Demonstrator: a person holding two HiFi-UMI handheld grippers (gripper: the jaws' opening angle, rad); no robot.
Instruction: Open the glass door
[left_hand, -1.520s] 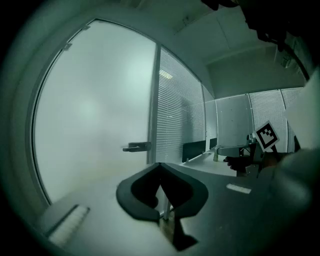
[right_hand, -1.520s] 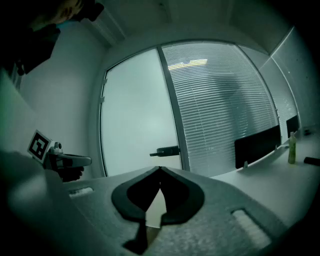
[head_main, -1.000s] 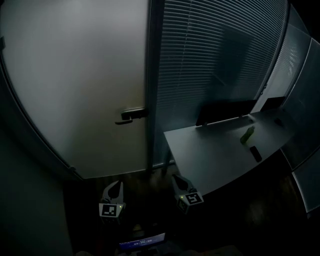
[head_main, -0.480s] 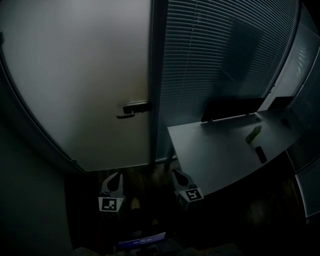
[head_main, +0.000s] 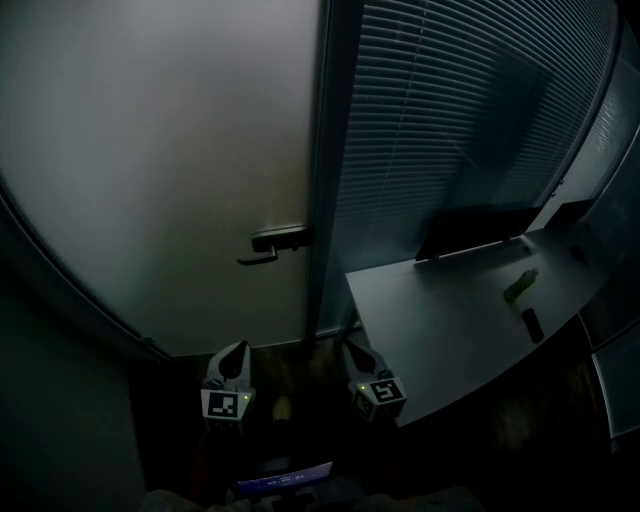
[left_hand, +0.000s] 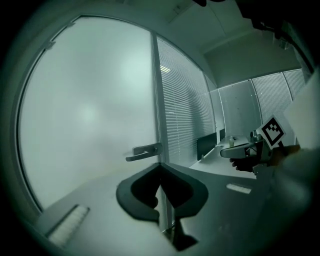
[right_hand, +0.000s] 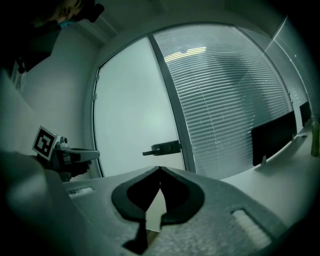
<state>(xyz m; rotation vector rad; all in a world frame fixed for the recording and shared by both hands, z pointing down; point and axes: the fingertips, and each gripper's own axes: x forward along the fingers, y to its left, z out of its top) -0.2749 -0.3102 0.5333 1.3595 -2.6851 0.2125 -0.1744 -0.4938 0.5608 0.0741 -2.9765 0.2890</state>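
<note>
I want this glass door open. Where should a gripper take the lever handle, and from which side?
Take the lever handle near its free left end, away from its pivot. It lies level, standing off the glass door, so come straight on, fingers above and below.

No legible text, screen (head_main: 286, 478) print too blurred to read

glass door (head_main: 160, 150): frosted, milky, matt
door handle (head_main: 277, 243): dark metal, it seems
desk (head_main: 440, 320): smooth, pale, matt top
</note>
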